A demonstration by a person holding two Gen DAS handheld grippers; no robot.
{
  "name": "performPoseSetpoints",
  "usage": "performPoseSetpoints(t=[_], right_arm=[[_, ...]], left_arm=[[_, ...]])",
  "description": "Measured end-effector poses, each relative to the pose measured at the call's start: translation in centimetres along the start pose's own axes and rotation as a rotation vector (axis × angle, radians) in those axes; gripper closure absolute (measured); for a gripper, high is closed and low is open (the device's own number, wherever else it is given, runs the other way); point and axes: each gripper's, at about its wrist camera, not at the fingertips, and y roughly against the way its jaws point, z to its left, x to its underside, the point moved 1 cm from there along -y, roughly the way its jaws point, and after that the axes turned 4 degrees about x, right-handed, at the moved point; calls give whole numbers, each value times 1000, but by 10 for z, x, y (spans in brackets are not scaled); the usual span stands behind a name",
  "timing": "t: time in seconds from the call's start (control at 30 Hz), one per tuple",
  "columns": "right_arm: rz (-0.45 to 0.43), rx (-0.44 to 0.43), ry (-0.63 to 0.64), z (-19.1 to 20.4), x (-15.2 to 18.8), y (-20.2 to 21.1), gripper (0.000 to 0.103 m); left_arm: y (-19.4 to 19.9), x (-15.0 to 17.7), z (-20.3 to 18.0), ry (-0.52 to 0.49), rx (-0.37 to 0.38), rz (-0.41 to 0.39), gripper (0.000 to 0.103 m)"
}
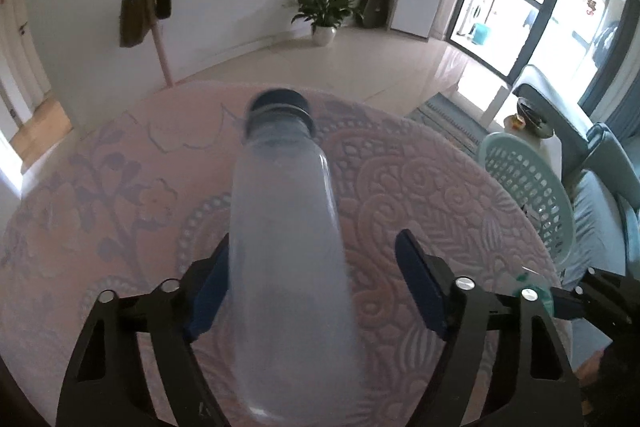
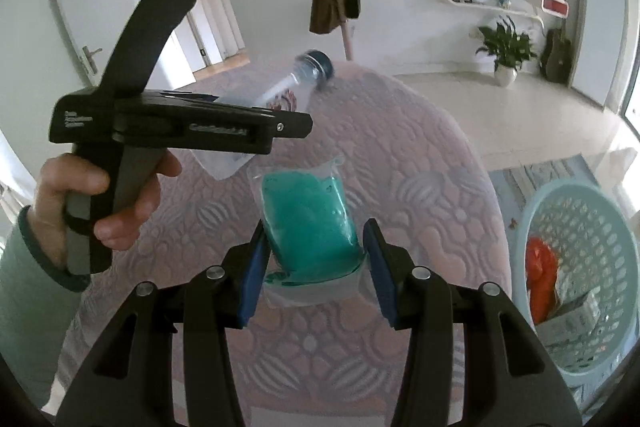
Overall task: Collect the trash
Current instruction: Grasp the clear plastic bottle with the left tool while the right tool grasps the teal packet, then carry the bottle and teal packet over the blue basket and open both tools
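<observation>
A bright living room with white walls, a pale tiled floor and a round desk [image 1: 400, 167] under a pink embossed cloth. In the left wrist view a coat stand with bags [image 1: 136, 11] stands far left of the desk, a potted plant [image 1: 324, 11] beyond it, and a pale green basket [image 1: 528, 195] just off its right edge.

The left hand-held gripper [image 1: 312, 287] is above the desk with a clear bottle [image 1: 288, 247], dark-capped, between its jaws. The left blue pad touches the bottle's side, the right pad stands clear of it, so the jaws are spread rather than clamped. The bottle is motion-blurred.

Only the right wrist view shows that gripper from outside: a hand [image 2: 100, 199] in a green sleeve grips its handle, left of the desk's middle, with the bottle poking out beyond it. The right hand-held gripper [image 2: 316, 267] pinches a clear packet of teal stuff [image 2: 308, 223] over the desk. This view also looks into the basket [image 2: 580, 227], right of the desk, where orange trash [image 2: 540, 267] and a carton [image 2: 576, 319] lie.
</observation>
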Motion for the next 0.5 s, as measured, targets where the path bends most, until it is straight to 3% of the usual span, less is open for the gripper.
performPoseSetpoints(t=[0.27, 0.5], right_arm=[[-48, 54, 0, -15, 3, 16, 59], [-151, 111, -56, -49, -10, 55, 60]], left_arm=[[14, 4, 2, 108, -13, -54, 56], [45, -9, -54, 56, 52, -162, 56]])
